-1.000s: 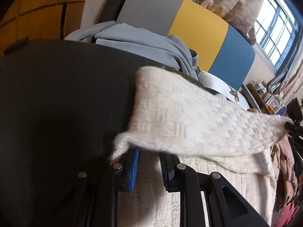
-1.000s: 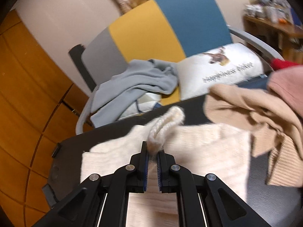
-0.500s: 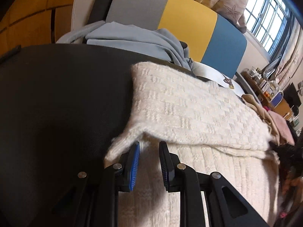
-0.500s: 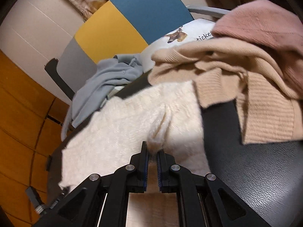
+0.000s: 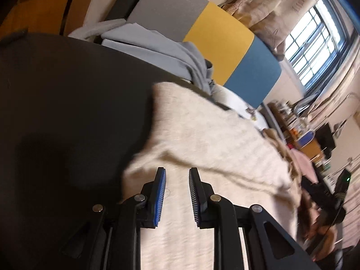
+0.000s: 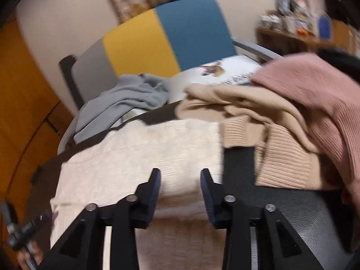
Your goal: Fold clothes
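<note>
We see a cream knitted sweater (image 6: 144,157) lying on a dark desk (image 5: 67,112), one part folded over the rest so that a doubled edge runs across it. Our left tongs (image 5: 177,175) hang just short of that folded edge, spread apart and holding nothing. Our right tongs (image 6: 180,177) are over the near part of the same sweater, also spread wide and empty.

The fold looks loose to us: the upper layer could slide back or bunch if the tongs brush it while pulling away, since the knit is soft and fuzzy and may catch on the ribbed pads. A tan sweater (image 6: 258,117) touches or overlaps the cream one's far corner, with a pink sweater (image 6: 315,94) piled on it; dragging either could pull the fold askew.

No box or basket shows. Behind the desk, a chair (image 6: 180,33) carries a grey garment (image 6: 126,99) and a printed white cushion (image 6: 225,74).
</note>
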The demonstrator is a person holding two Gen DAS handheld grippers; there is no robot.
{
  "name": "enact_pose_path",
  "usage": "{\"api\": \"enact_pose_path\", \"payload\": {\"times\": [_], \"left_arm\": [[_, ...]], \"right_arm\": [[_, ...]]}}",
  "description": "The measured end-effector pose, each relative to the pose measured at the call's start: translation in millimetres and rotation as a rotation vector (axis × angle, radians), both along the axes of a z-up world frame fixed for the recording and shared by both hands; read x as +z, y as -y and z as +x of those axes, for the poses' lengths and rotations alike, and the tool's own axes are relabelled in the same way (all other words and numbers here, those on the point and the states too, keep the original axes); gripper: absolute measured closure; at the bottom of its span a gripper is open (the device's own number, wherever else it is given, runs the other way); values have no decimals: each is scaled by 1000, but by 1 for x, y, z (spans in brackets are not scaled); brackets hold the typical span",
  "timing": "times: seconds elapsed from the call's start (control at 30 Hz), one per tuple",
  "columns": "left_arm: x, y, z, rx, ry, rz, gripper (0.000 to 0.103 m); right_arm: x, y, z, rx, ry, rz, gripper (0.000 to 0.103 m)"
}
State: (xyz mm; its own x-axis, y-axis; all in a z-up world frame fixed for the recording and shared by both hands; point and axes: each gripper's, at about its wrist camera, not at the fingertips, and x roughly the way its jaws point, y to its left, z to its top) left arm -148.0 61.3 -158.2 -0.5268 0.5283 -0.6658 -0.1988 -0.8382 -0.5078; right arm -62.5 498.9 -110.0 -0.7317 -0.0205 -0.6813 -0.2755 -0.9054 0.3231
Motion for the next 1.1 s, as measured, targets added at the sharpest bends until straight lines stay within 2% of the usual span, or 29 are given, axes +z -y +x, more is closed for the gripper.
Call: {"api": "enact_pose_path", "payload": {"times": [0.07,0.17,0.27,0.33,0.37,0.4,0.5,0.57,0.63,0.73,0.83,0.97,1.1], "left_arm": [[9,-11,-4,-8,-28,23,81],[15,-30,-21,-6,-68,-27,81],[6,-38,-42,22,-59,-117,81],[-9,-34,-52,64,-18,-220,81],[-19,-30,-54,63,14,-245,75],[-24,-23,-51,61,2,-236,72],[-28,-12,-41,51,-15,-244,72],[-27,-11,-38,53,-18,-253,72],[-19,-13,-36,64,-17,-256,74],[3,-18,-37,64,-90,-231,77],[19,-34,-54,25,-158,-269,76],[13,-59,-95,-13,-150,-334,76],[-11,-67,-119,-24,-73,-365,76]], "right_arm": [[0,17,-12,44,13,37,60],[-6,35,-28,71,46,69,60],[-15,35,-41,48,58,37,60],[-22,35,-47,37,74,31,60],[-25,35,-50,35,86,33,59],[-28,35,-53,32,98,35,59],[-44,40,-51,51,120,29,58],[-52,51,-41,93,98,99,58],[-54,57,-35,106,75,137,58],[-54,52,-33,99,63,107,58],[-47,54,-37,114,74,124,56],[-25,59,-51,149,34,129,54],[-26,64,-81,201,70,186,53]]}}
